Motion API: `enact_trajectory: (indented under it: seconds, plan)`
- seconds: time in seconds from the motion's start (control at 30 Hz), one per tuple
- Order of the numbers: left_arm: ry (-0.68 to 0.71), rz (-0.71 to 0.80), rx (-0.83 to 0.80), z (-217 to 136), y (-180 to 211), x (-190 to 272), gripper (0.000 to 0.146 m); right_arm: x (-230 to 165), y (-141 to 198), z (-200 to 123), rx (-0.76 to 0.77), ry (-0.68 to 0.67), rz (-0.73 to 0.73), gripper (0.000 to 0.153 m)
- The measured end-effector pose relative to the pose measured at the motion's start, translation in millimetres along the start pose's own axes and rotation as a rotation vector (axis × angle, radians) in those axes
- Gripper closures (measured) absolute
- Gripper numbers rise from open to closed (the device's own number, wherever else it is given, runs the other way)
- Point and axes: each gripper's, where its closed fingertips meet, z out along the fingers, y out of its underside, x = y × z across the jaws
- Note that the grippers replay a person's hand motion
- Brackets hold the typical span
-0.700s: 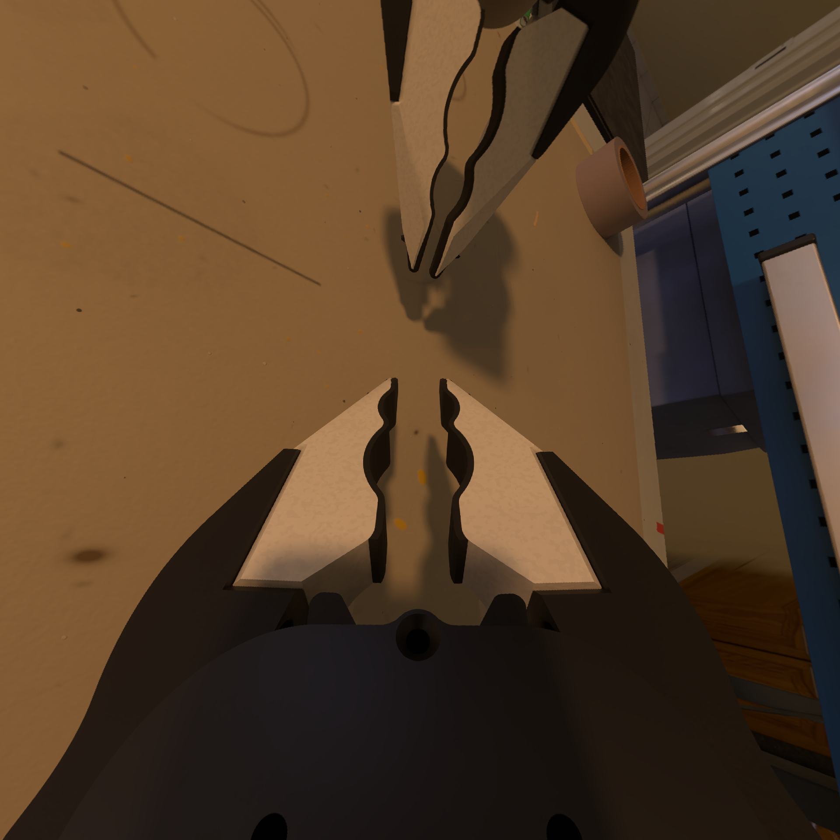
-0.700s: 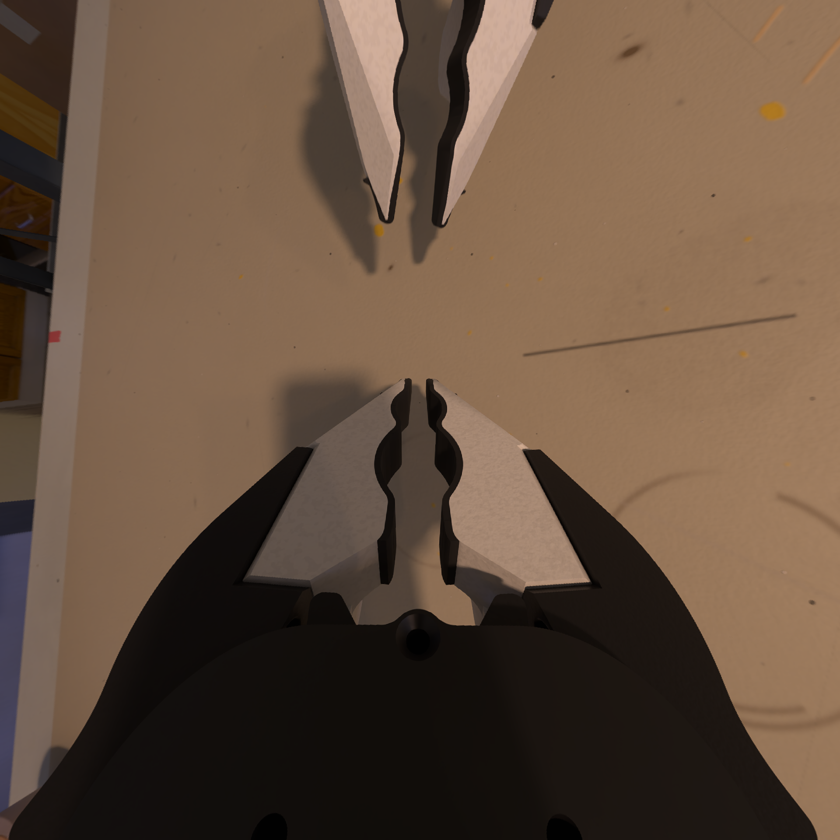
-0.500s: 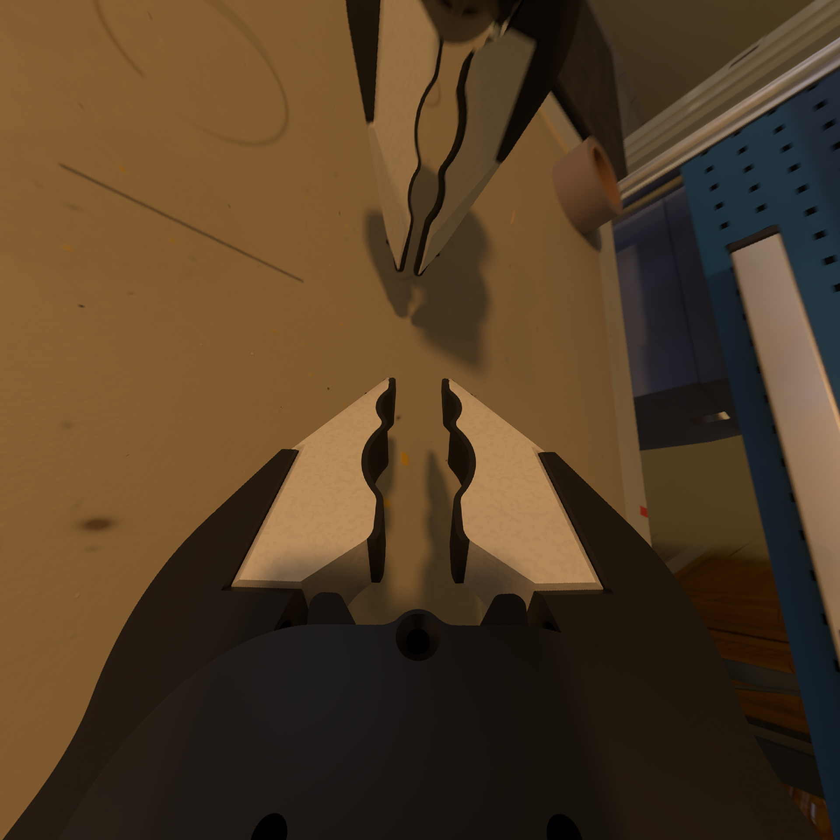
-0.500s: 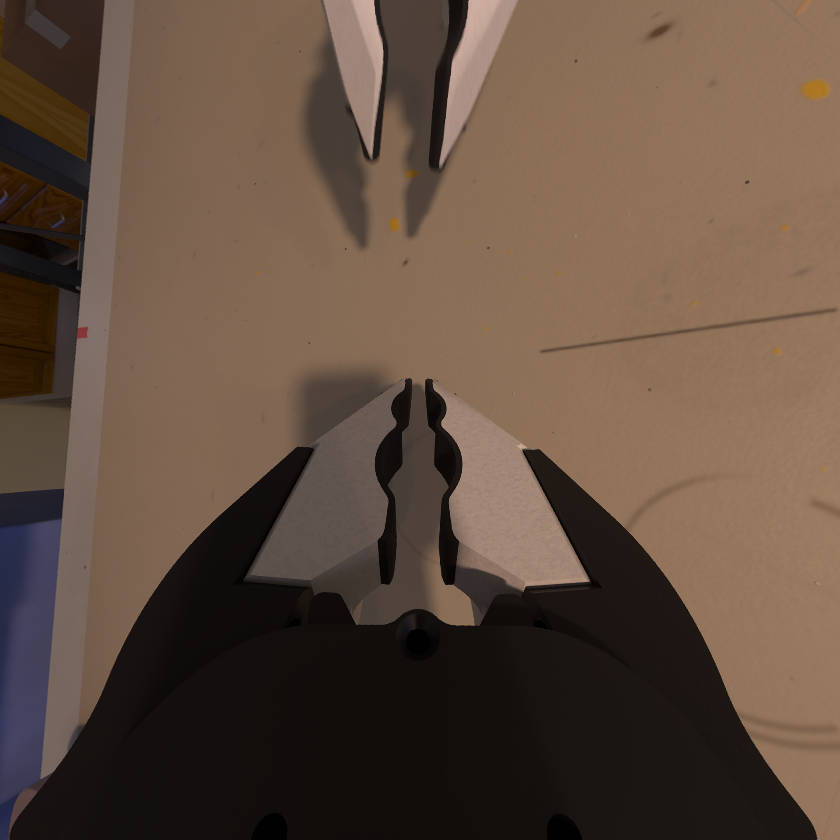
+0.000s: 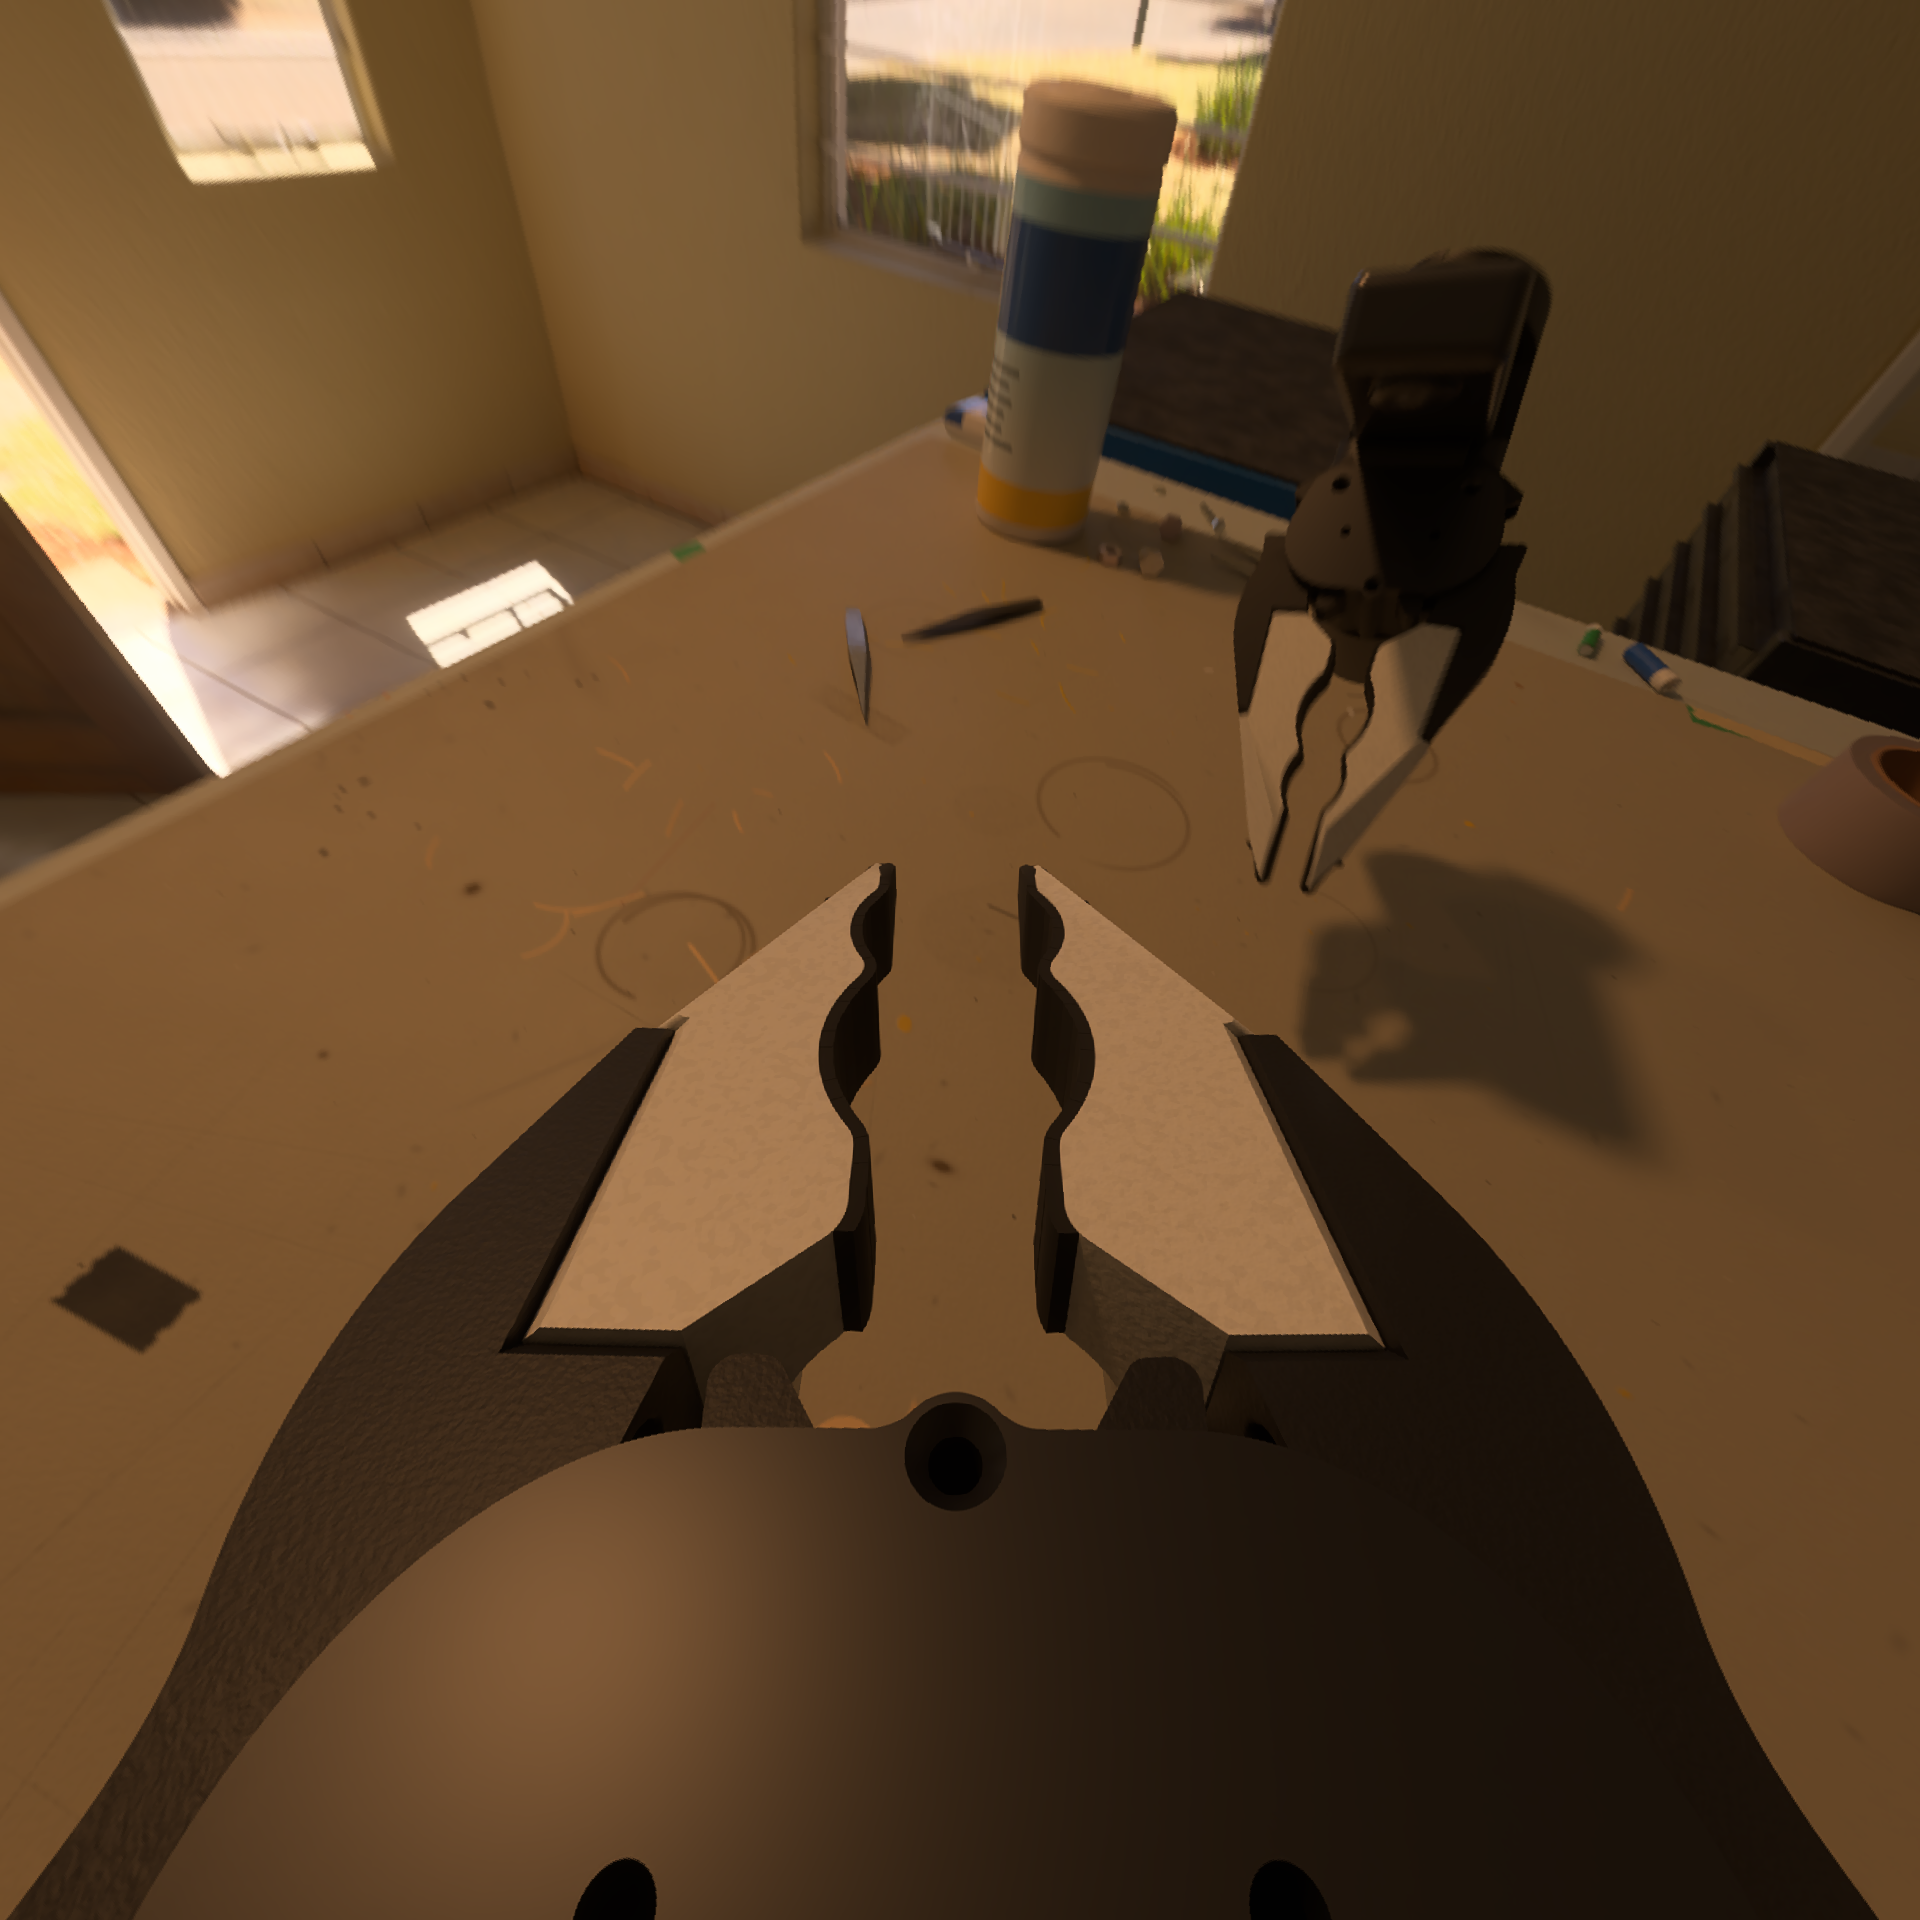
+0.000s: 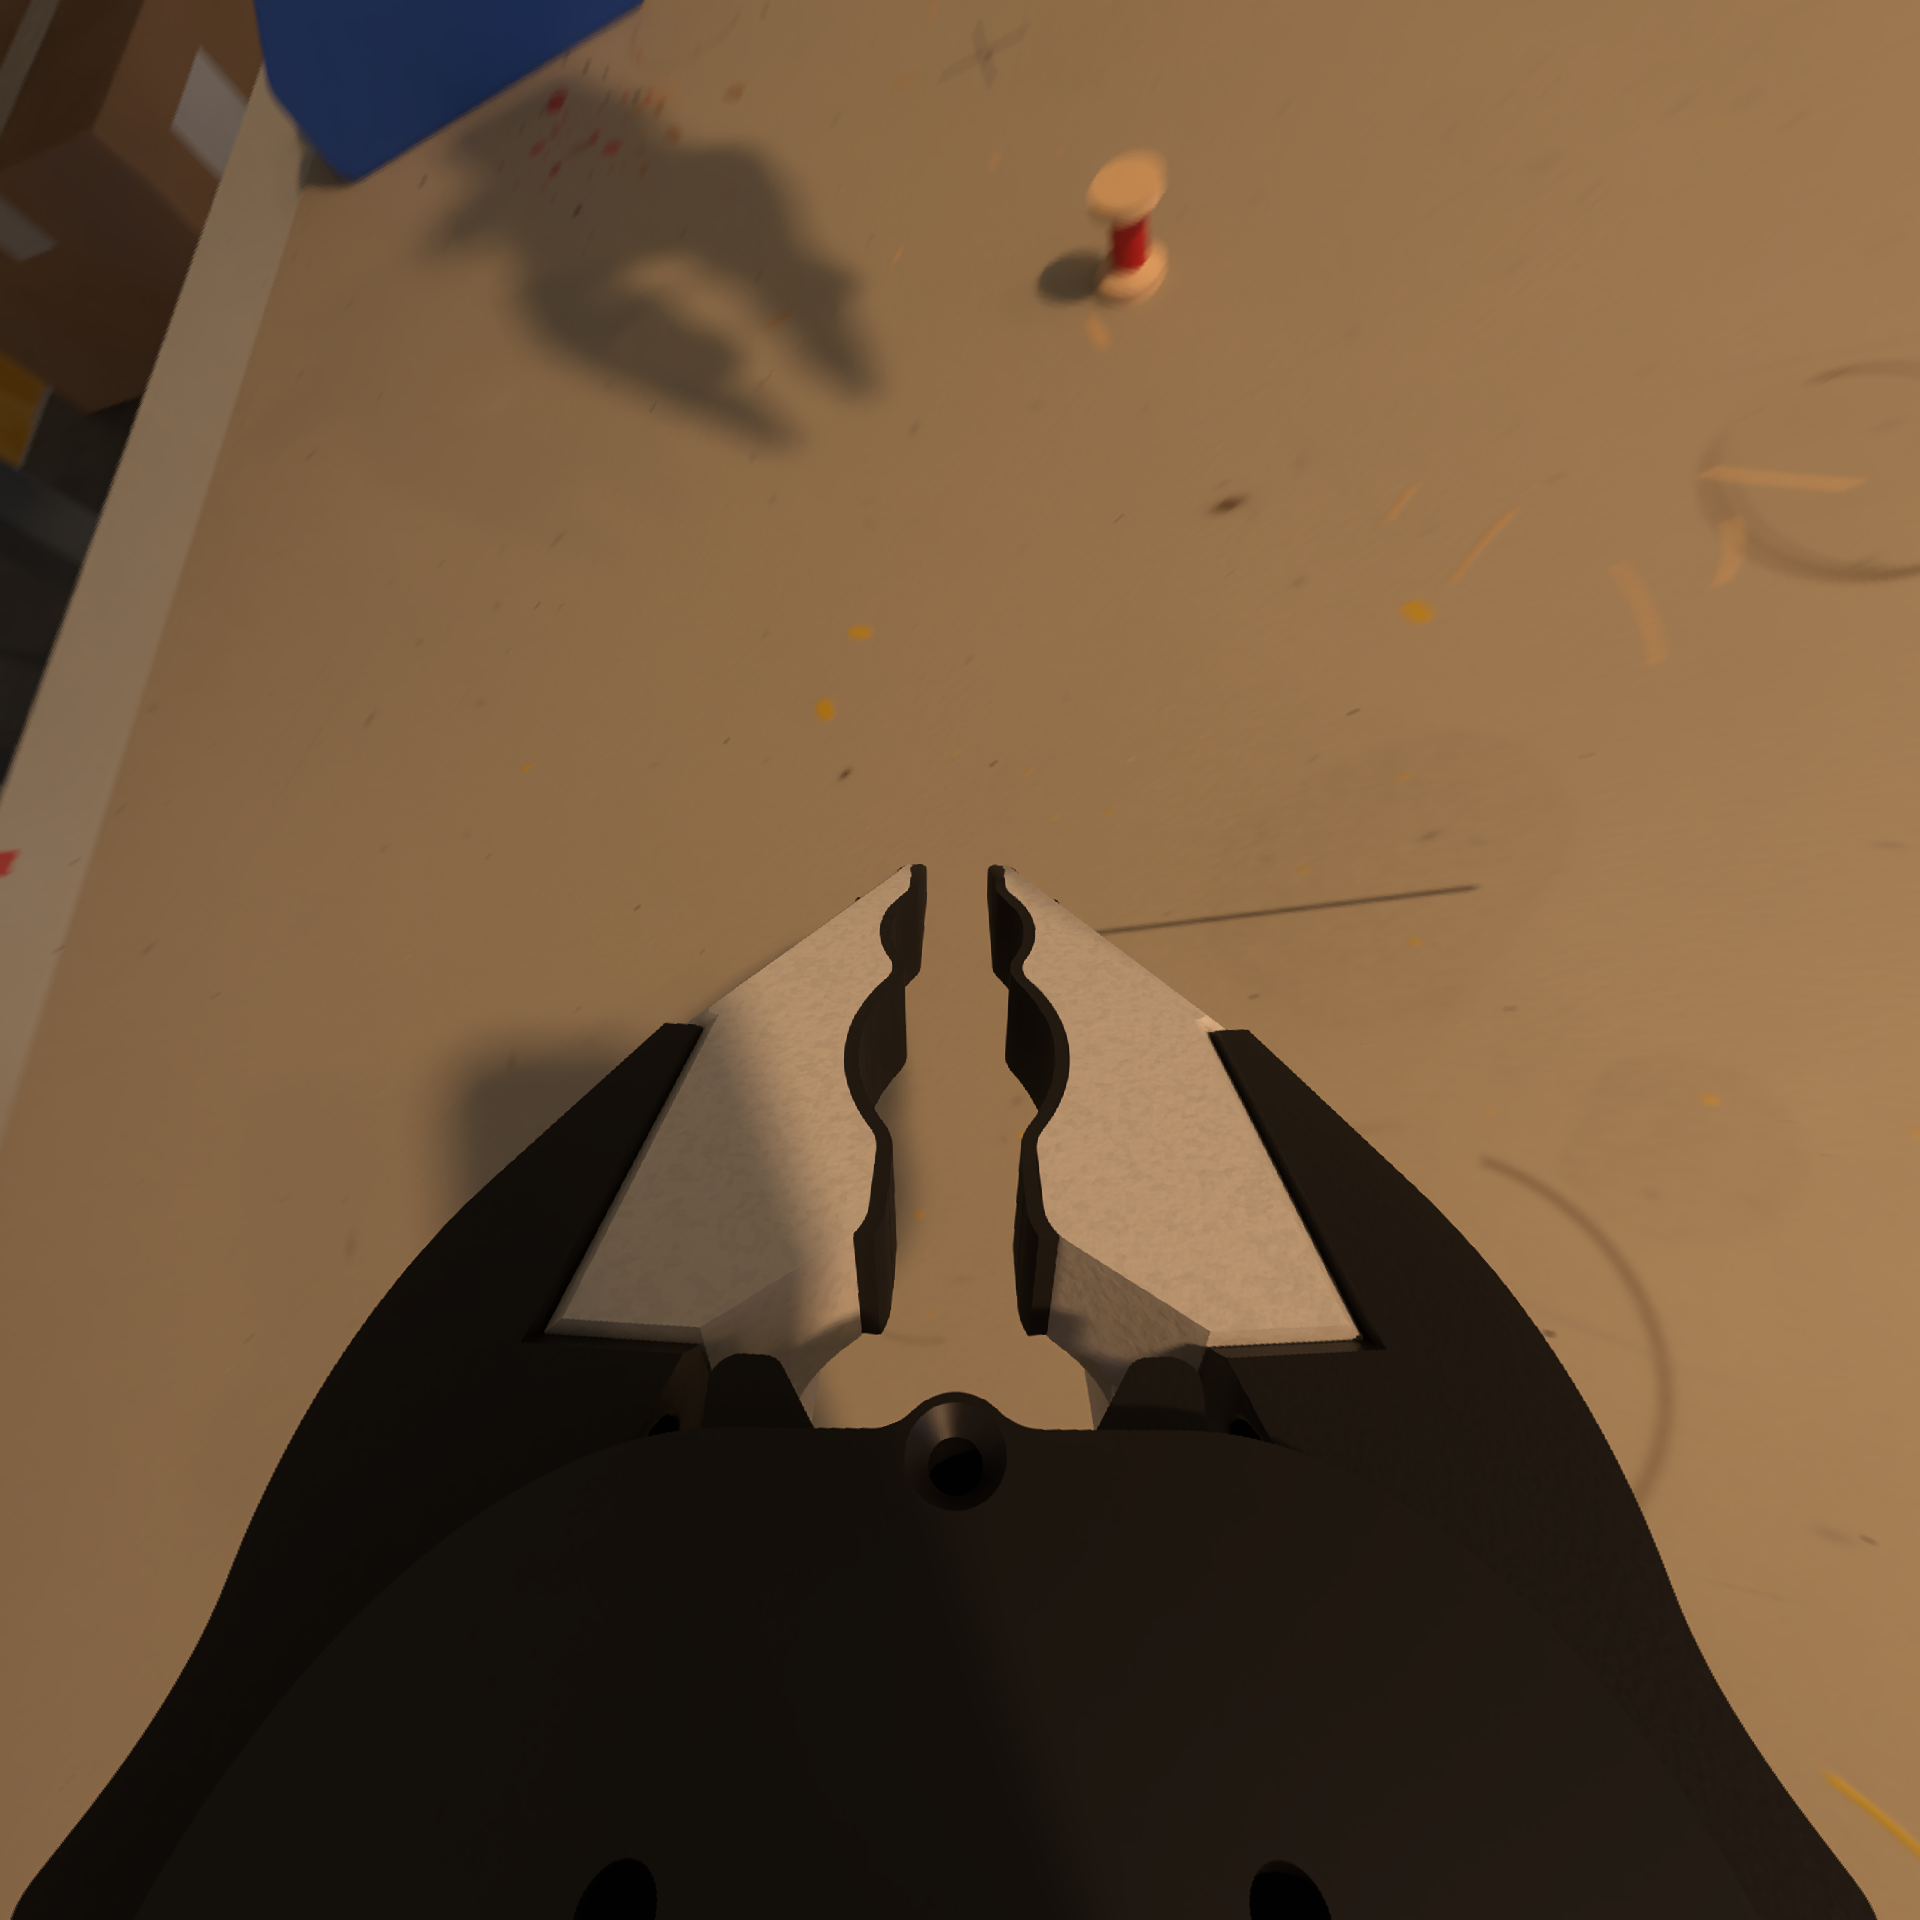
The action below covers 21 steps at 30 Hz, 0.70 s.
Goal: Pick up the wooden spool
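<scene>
The wooden spool (image 6: 1127,234) has pale flanges and red thread. It stands upright on the tan table (image 6: 1351,675), far ahead and a little right of my right gripper (image 6: 956,868). That gripper is empty, its jaws a narrow gap apart, well above the table. The spool does not show in the left wrist view. My left gripper (image 5: 956,868) is open and empty above the table (image 5: 416,1039). The right gripper also shows in the left wrist view (image 5: 1286,883), hanging tips-down to the upper right.
A tall blue, white and yellow canister (image 5: 1070,312) stands at the far edge, with small nuts (image 5: 1132,545) and a blue tray (image 5: 1195,468) beside it. Tweezers (image 5: 857,665) and a dark tool (image 5: 971,620) lie mid-table. A tape roll (image 5: 1860,821) sits right. A blue object (image 6: 416,73) lies far left.
Both views have swung away from facing each other. The left view now looks across the table to the windows; the right view now shows the spool. Both jaws have widened a little.
</scene>
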Motion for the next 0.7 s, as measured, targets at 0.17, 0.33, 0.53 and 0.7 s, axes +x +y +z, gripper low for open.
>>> enact_trajectory:
  seconds: [0.17, 0.33, 0.53, 0.7]
  plan:
    - [0.014, -0.060, -0.168, 11.7, 0.8, -16.2, 0.119, 20.6, -17.1, -20.7, 0.163, 0.152, -0.047, 0.139]
    - [-0.144, -0.129, -0.357, 33.4, 6.9, -67.4, 0.117, 30.7, -29.2, -38.9, 0.273, 0.255, -0.081, 0.137]
    - [-0.229, -0.219, -0.479, 62.0, 57.8, -109.0, 0.118, 35.4, -21.9, -39.7, 0.248, 0.265, -0.061, 0.135]
    - [-0.299, -0.215, -0.436, 59.1, 61.2, -129.9, 0.109, 38.2, -17.4, -31.8, 0.218, 0.261, -0.052, 0.135]
